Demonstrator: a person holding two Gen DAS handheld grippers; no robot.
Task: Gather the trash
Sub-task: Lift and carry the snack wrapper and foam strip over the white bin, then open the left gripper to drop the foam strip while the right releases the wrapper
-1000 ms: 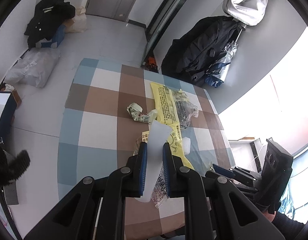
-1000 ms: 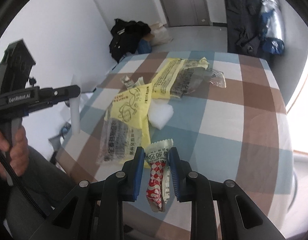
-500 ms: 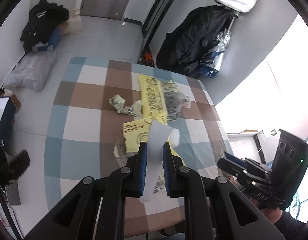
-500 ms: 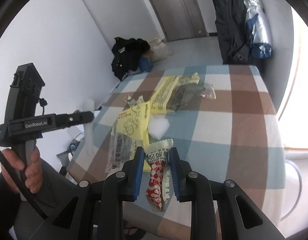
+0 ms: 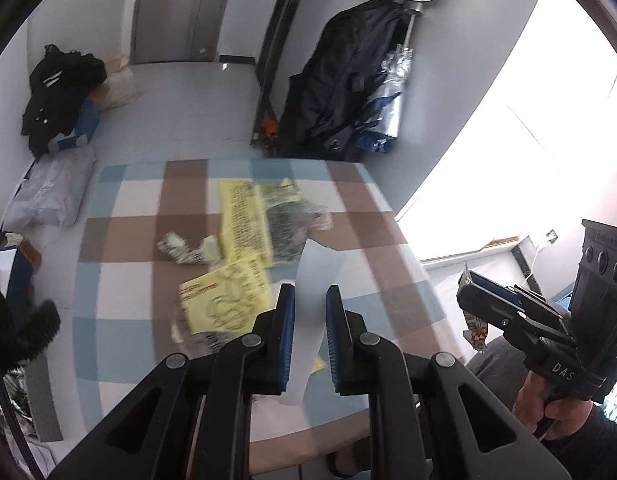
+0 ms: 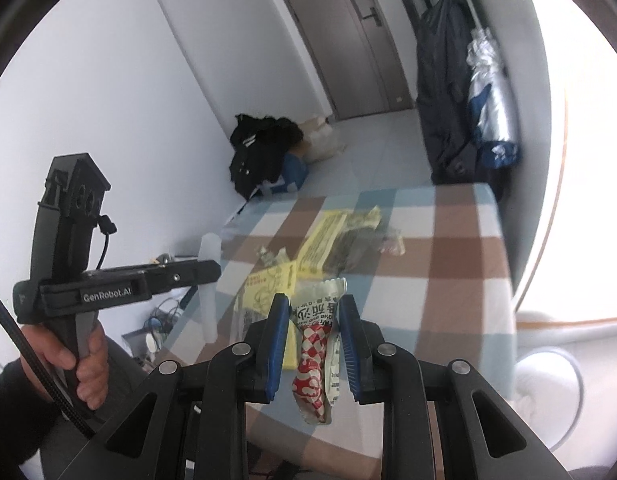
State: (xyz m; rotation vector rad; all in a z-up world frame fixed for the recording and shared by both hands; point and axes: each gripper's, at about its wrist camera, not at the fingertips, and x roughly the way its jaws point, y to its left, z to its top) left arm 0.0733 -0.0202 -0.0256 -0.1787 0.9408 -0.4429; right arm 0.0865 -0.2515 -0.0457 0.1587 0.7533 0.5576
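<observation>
Both grippers rose off checked cloth (image 5: 120, 280): L gripper (image 5: 310, 300) clamps translucent plastic strip (image 5: 314, 280), R gripper (image 6: 314, 312) clamps crinkly red-white wrapper (image 6: 314, 360).

Checked tablecloth (image 5: 120, 280) covers table. Black clothes heap (image 5: 60, 88) on floor by wall, dark jackets (image 5: 348, 80) hanging near grey door (image 6: 348, 40); pale bag (image 5: 48, 196), possibly plastic.

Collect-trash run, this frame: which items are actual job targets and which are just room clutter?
Job items:
- translucent white plastic strip, gripped in left gripper
- red-and-white checked snack wrapper, gripped in right gripper
- two yellow printed plastic bags on the checked tablecloth
- crumpled green-white wrapper

Lying about:
- black clothes pile on the floor
- dark hanging jacket
- grey door
</observation>
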